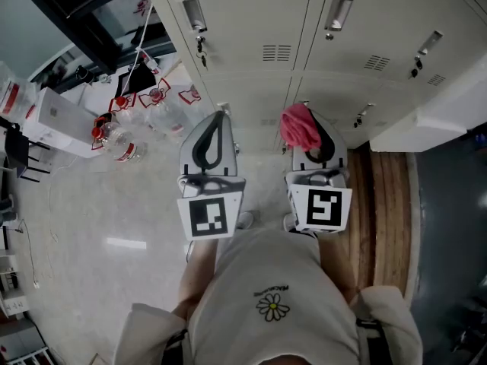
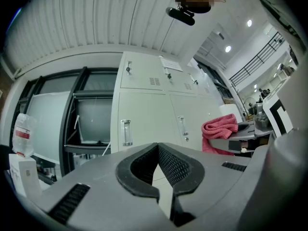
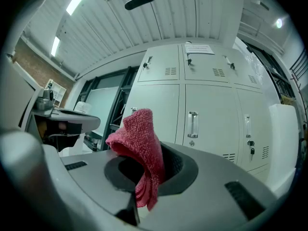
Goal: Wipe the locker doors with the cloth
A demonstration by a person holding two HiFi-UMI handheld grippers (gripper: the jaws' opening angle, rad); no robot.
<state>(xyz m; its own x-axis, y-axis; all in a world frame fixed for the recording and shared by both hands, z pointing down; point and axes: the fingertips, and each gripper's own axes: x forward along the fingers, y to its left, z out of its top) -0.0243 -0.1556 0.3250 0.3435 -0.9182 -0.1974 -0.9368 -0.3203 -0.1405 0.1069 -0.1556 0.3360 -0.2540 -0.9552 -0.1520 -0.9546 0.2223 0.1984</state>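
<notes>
Our right hand-held gripper [image 3: 153, 150] is clamped on the pink cloth [image 1: 299, 128], right of centre in the head view, short of the pale locker doors [image 1: 251, 21]. Our left hand-held gripper [image 2: 157, 147] has its jaws closed on nothing. A paper notice [image 3: 198, 48] on an upper door is too small to read. Red-labelled bottles [image 1: 122, 139] stand upper left on the pale floor [image 1: 114, 204].

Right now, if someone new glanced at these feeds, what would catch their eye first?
The red cloth stands out first, bunched up and clamped in the right gripper in front of the pale lockers. Beside it the left gripper is shut with nothing in it. Off to the left, clear plastic bottles with red caps lie scattered on the floor.
</notes>
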